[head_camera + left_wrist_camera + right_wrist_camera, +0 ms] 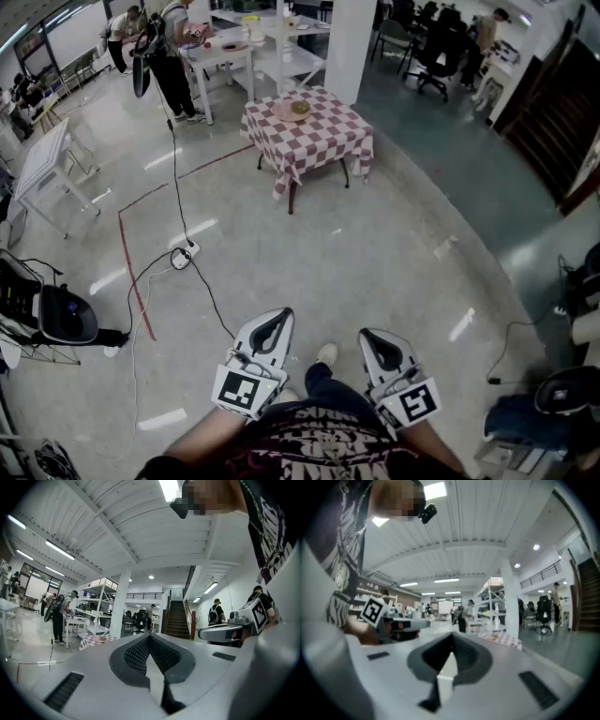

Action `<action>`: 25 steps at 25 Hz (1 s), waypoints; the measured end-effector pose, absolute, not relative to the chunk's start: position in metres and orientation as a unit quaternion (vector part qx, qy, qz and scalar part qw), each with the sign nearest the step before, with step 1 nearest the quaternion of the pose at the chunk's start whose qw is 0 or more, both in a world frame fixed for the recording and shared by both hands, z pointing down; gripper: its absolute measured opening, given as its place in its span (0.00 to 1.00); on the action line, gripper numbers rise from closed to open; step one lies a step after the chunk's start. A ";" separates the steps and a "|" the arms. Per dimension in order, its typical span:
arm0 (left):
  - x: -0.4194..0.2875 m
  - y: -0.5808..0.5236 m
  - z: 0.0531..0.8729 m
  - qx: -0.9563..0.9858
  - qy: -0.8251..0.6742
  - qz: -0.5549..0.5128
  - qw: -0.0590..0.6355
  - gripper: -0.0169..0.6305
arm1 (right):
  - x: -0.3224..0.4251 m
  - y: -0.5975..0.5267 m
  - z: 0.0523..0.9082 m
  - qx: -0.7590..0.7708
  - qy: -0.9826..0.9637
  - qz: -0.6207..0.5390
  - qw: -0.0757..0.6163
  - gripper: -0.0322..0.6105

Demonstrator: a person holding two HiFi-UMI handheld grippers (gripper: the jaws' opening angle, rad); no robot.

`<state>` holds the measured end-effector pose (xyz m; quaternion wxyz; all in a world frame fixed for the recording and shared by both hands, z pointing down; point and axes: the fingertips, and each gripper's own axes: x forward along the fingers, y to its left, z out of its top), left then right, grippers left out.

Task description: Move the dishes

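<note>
Polished grey floor (394, 244) filled a large hall, and well ahead of the person stood a small table (323, 141) under a red-and-white checked cloth. The dishes (292, 110), a pink plate and a yellowish bowl close together, lay near the middle of the tabletop, a little toward its far edge; whether the two touched could not be told. A white pillar (349, 42) rose just behind the table's far corner. To the left a red tape line (131, 272) crossed the floor, and a black cable ran to a power strip (181, 255). The left gripper (273, 325) and the right gripper (373, 339) were held low and side by side, close to the person's body and well apart from the table. Each one's own view showed its jaws clenched together with nothing between them
</note>
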<state>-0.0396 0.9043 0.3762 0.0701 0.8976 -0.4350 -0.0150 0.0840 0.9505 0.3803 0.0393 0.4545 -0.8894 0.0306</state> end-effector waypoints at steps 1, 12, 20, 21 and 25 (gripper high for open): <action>-0.037 0.892 0.374 0.896 -0.439 -0.016 0.065 0.06 | 0.087 0.937 0.381 0.451 -0.892 0.027 0.039 0.10; -0.002 0.788 0.359 0.883 -0.464 -0.024 0.063 0.06 | 0.108 0.837 0.372 0.413 -0.910 0.043 0.018 0.10; 0.049 0.741 0.334 0.886 -0.460 -0.035 0.044 0.06 | 0.145 0.790 0.355 0.385 -0.921 0.053 -0.010 0.10; 0.056 0.735 0.333 0.887 -0.459 -0.037 0.043 0.06 | 0.150 0.784 0.355 0.382 -0.923 0.052 -0.009 0.10; 0.082 0.718 0.332 0.890 -0.452 -0.043 0.043 0.06 | 0.163 0.763 0.356 0.373 -0.927 0.045 0.005 0.10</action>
